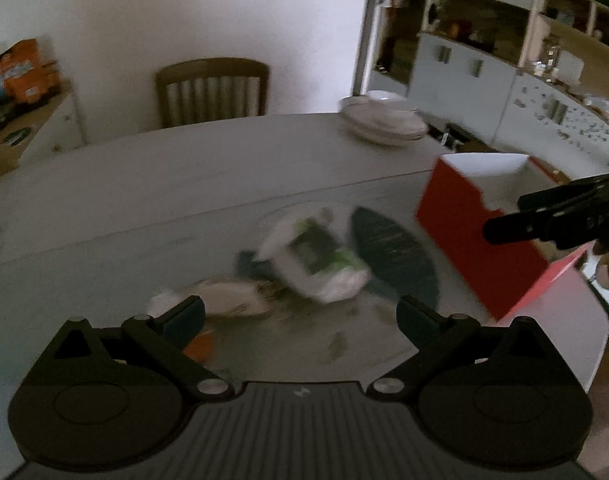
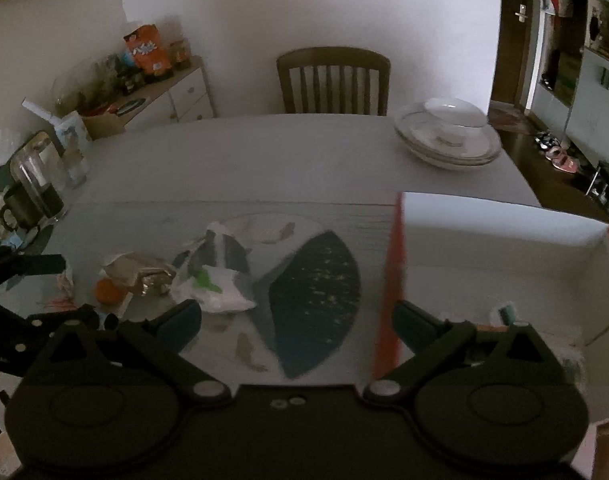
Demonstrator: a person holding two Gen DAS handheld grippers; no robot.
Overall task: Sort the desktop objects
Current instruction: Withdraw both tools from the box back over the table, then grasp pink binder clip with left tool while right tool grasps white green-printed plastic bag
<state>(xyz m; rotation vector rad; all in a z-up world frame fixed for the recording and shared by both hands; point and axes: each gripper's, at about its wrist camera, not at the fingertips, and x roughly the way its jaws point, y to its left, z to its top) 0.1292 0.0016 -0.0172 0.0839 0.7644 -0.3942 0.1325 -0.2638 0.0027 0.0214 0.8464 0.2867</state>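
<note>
My left gripper (image 1: 300, 316) is open and holds nothing, low over a pile on the grey table (image 1: 184, 184). The blurred pile holds a white packet with a green label (image 1: 320, 260), a crumpled wrapper (image 1: 228, 300) and something orange (image 1: 202, 346). A red box (image 1: 476, 236) with a white inside stands to the right, one finger (image 1: 512, 228) of my right gripper above it. My right gripper (image 2: 298, 322) is open and empty, straddling the box's red wall (image 2: 392, 280). In that view the white packet (image 2: 220, 292), a foil wrapper (image 2: 144, 276) and an orange (image 2: 106, 292) lie left of it.
A dark fan-shaped mat (image 2: 316, 296) lies between pile and box. Stacked plates with a bowl (image 2: 448, 136) sit at the far right corner, with a wooden chair (image 2: 332, 80) behind the table. A glass coffee press (image 2: 36, 184) and a cup stand at the left edge.
</note>
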